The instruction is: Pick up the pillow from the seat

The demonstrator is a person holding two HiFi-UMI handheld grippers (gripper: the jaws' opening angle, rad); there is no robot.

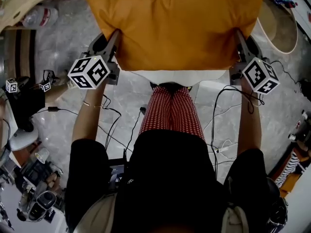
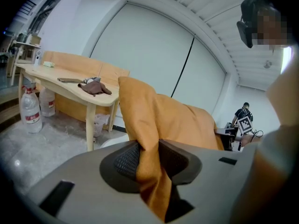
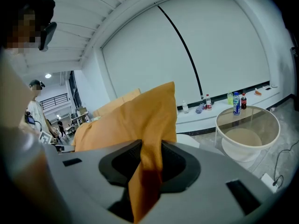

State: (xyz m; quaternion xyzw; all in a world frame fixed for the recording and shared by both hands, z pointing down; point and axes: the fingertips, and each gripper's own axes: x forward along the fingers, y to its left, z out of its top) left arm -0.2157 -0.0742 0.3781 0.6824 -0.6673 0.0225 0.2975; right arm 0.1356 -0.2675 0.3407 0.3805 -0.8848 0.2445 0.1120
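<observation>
One pillow, upper centre; lower edge bordered white seat. Two grippers: left gripper clamped lower-left corner, right gripper lower-right corner. Floor open at both sides.

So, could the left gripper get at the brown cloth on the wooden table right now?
Probably not: the left gripper is shut on a corner of the orange pillow, so it is occupied, and the brown cloth lies some way off on the wooden table.

The pillow is matt orange cloth, softly creased. The left gripper is smooth grey plastic, its fingers dark and ribbed. The floor looks glossy, marbled.
</observation>
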